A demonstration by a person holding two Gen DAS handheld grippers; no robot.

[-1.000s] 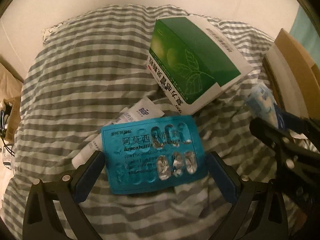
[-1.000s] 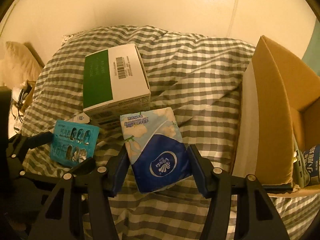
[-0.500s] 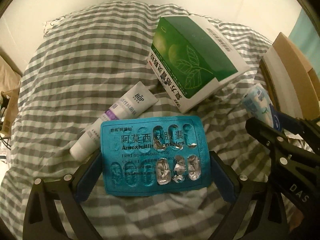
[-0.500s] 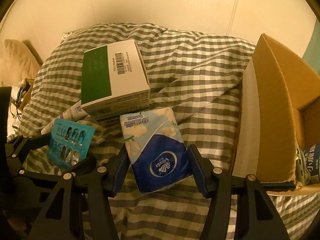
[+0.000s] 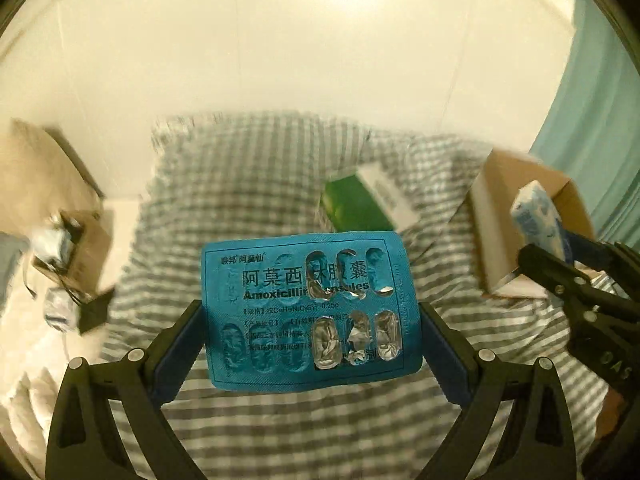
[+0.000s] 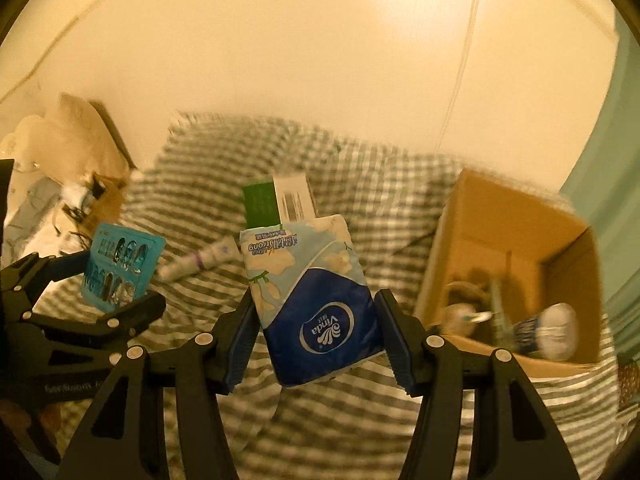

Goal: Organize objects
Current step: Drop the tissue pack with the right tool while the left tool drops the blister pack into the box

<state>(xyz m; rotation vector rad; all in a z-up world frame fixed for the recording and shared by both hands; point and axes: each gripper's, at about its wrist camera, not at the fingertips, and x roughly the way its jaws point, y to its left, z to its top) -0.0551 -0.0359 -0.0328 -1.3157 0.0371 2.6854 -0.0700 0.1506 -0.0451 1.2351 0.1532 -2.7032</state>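
My left gripper is shut on a teal amoxicillin blister pack and holds it high above the striped bed; the pack also shows in the right wrist view. My right gripper is shut on a blue and floral Vinda tissue pack, also lifted; that pack shows at the right of the left wrist view. An open cardboard box with several items inside stands on the bed to the right. A green and white carton and a white tube lie on the bed.
The grey striped bedding fills the middle. A cream wall is behind it and a teal curtain at the right. A cluttered bedside area with a brown box lies to the left.
Both grippers have risen well above the bed with their packs still held. The carton and tube now look smaller and farther, and the cardboard box's inside has come into view.
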